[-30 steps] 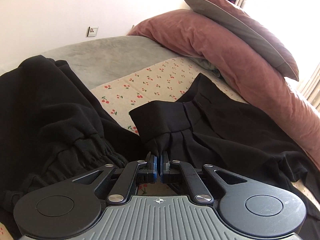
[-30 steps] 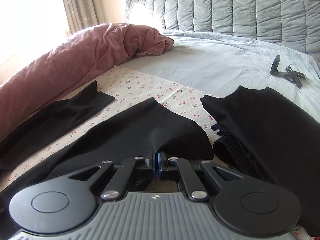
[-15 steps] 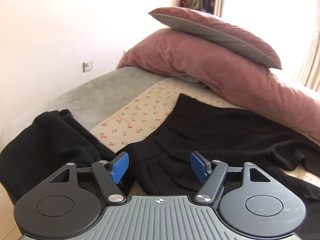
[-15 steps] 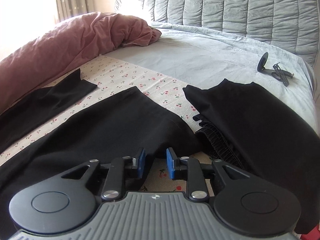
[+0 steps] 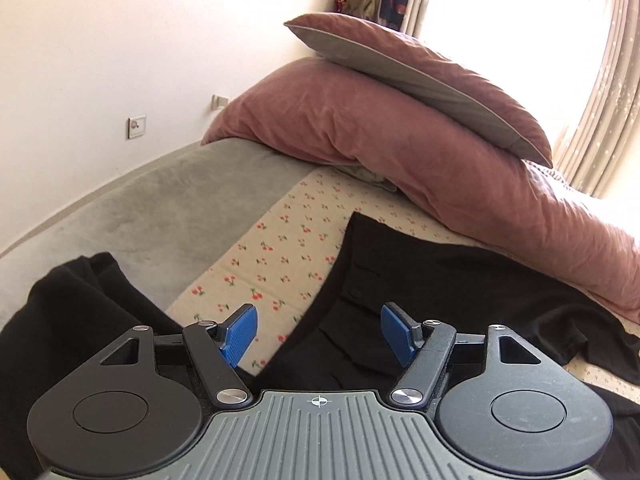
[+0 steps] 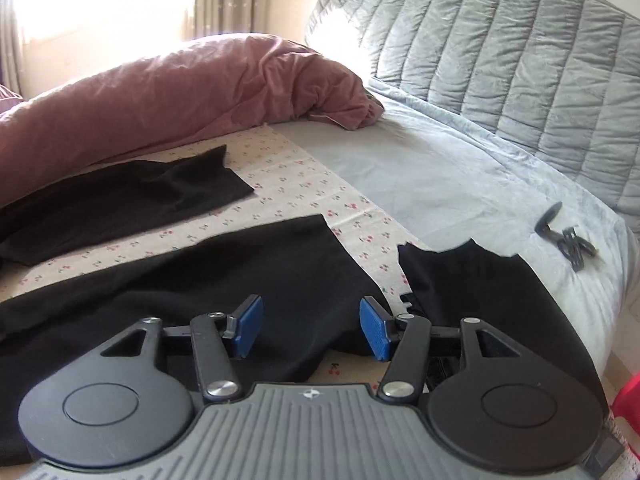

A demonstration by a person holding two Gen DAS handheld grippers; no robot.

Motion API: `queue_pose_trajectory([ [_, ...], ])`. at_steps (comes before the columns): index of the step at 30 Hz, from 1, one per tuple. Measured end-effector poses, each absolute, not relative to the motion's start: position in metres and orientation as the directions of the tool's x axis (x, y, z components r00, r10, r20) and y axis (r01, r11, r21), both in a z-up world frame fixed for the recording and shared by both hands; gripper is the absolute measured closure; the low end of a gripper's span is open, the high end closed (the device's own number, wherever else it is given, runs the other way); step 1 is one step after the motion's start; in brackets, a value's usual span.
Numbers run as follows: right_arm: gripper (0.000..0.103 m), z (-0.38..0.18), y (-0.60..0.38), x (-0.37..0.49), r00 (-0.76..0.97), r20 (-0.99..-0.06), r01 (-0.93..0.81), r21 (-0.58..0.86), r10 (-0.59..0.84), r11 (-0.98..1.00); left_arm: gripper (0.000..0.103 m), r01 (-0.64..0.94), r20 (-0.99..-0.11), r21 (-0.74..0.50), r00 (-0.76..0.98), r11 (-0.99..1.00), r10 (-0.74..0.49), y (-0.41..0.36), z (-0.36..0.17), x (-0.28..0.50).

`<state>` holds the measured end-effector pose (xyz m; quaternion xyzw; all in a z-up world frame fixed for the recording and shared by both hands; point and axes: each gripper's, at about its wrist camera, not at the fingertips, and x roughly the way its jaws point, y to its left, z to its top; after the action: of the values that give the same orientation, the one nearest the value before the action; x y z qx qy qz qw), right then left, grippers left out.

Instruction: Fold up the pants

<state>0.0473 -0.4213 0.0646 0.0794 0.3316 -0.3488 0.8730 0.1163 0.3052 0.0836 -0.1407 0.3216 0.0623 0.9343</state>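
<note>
Black pants [image 5: 420,280] lie spread flat on the cherry-print sheet [image 5: 280,248] of the bed, waistband at twelve o'clock of the left tool [image 5: 319,334], which stands wide open and empty. The right tool [image 6: 311,328], jaws opening with nothing between them, hangs above a pant leg [image 6: 248,272]. Laying-out looks done; next, I judge, each tool needs a fresh grip on an edge to fold.

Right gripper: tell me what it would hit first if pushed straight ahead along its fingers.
Most likely the black pants on the cherry-print sheet: the right gripper, jaws opening with nothing between them, points down at that cloth. Depth is hard to judge.
</note>
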Motion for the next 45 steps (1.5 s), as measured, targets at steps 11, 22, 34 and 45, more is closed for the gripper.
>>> queue_pose_trajectory([
  [11, 0.049, -0.043, -0.315, 0.223, 0.557, -0.825, -0.022, -0.127, -0.093, 0.992, 0.026, -0.117, -0.698, -0.091, 0.716, 0.989, 0.02, 0.252, 0.044, 0.236],
  [22, 0.049, -0.044, -0.333, 0.337, 0.664, -0.696, 0.196, -0.189, -0.272, 0.962, 0.018, -0.186, -0.78, 0.024, 0.611, 0.982, 0.135, 0.231, -0.03, 0.353],
  [34, 0.046, -0.042, -0.442, 0.288, 0.6, -0.721, 0.412, -0.091, -0.345, 0.907, 0.093, -0.27, -0.729, -0.14, 0.679, 0.952, 0.085, 0.252, -0.033, 0.348],
  [45, 0.041, -0.043, -0.449, 0.276, 0.586, -0.722, 0.424, -0.115, -0.369, 0.898, 0.091, -0.297, -0.718, -0.037, 0.672, 0.954, 0.181, 0.257, -0.036, 0.362],
])
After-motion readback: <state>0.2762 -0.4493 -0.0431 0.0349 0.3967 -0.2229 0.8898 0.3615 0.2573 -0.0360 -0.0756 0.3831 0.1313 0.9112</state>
